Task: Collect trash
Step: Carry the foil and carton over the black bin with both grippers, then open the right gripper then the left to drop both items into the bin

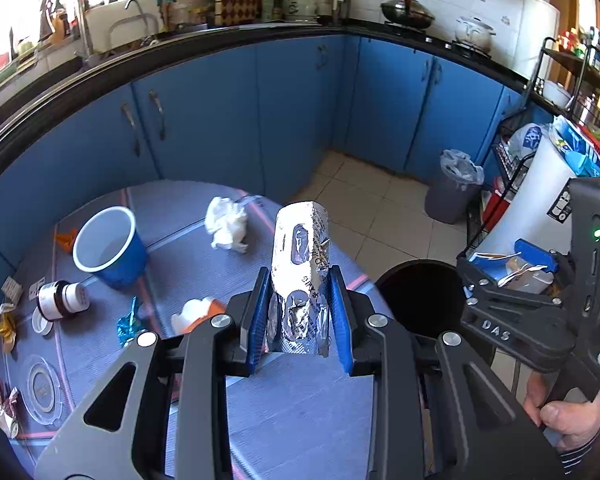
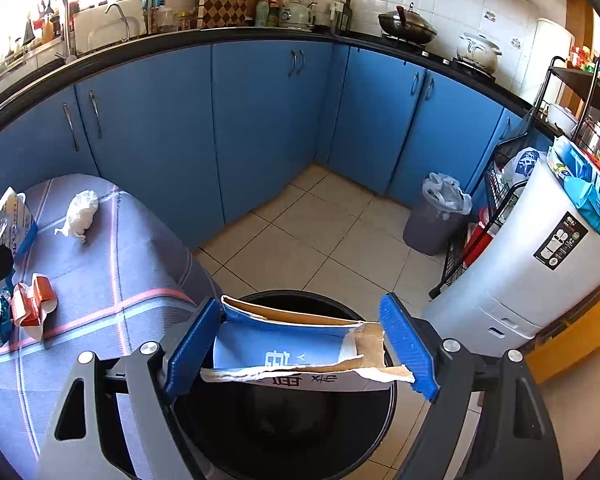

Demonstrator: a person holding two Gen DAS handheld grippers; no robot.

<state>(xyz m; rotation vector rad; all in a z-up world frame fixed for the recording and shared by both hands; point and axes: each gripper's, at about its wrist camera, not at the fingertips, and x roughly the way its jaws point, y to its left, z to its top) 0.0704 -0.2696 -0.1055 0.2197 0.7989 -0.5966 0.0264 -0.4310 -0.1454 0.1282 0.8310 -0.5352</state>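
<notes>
Trash, two pieces in hand, logged against the black bin as landmark.

Item one: torn blue carton piece. I hold it in the right claw, jaws spread wide with the card spanning pad to pad, its long axis running crosswise between them and roughly level. Seen along this claw, the piece hangs directly over the bin's open mouth, the dark interior showing below it. My judgement: this piece needs only a release to fall in.

Item two: silver foil wrapper. I hold it in the left claw, jaws drawn narrow and pressing its lower end. Its long axis runs straight out from the claw, in line with the fingers, the free end standing clear beyond the tips. It sits over the surface, not the bin; the bin's rim lies just to the right of it in the left view, with the right claw beyond and above that rim. So the right hand is the nearer to the drop, and the left must carry rightward.

Remaining on the surface, away from the bin: crumpled white tissue, blue cup, tipped jar, small wrappers.
</notes>
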